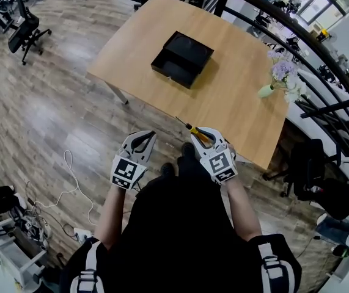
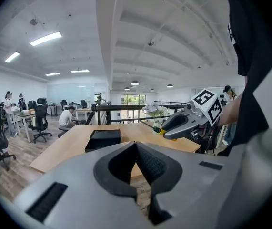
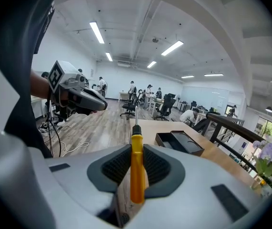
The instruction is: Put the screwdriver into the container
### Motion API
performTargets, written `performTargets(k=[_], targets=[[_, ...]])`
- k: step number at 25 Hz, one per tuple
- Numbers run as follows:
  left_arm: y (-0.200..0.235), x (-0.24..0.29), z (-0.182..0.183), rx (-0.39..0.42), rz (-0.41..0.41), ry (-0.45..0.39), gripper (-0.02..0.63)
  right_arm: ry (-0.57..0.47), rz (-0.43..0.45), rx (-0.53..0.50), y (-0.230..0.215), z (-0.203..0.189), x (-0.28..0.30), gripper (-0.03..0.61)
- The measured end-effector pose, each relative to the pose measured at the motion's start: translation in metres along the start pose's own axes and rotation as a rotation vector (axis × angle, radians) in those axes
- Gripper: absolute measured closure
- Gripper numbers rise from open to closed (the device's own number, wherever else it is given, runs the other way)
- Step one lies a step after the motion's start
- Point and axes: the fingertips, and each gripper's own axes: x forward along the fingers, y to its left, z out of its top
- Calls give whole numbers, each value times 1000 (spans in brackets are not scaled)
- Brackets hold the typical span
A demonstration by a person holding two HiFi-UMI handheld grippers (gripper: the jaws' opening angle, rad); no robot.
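The right tongs (image 1: 200,133) are closed on the screwdriver (image 3: 136,171). The yellow handle is clamped betw. the pads and the shaft points fwd to the far side, prob. so the tip leads toward the container (image 1: 182,58). The container is black, open-topped, and sits on the counter (image 1: 235,90) at its far part. The screwdriver is held in air by the near counter edge, well apart from the container. The left tongs (image 2: 136,163) are pressed together and empty, held left of the right pair and off the travel line; prob. not req'd here. Est. stage: carry; drop-off not yet done.
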Motion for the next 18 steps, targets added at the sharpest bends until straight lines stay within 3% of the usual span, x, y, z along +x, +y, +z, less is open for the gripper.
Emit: performTargets(k=[10, 18], targets=[[21, 31, 20, 0, 47, -3, 591, -19, 63, -51, -35, 11, 28, 489], [35, 59, 32, -17, 95, 5, 591, -26, 88, -36, -76, 15, 42, 489]])
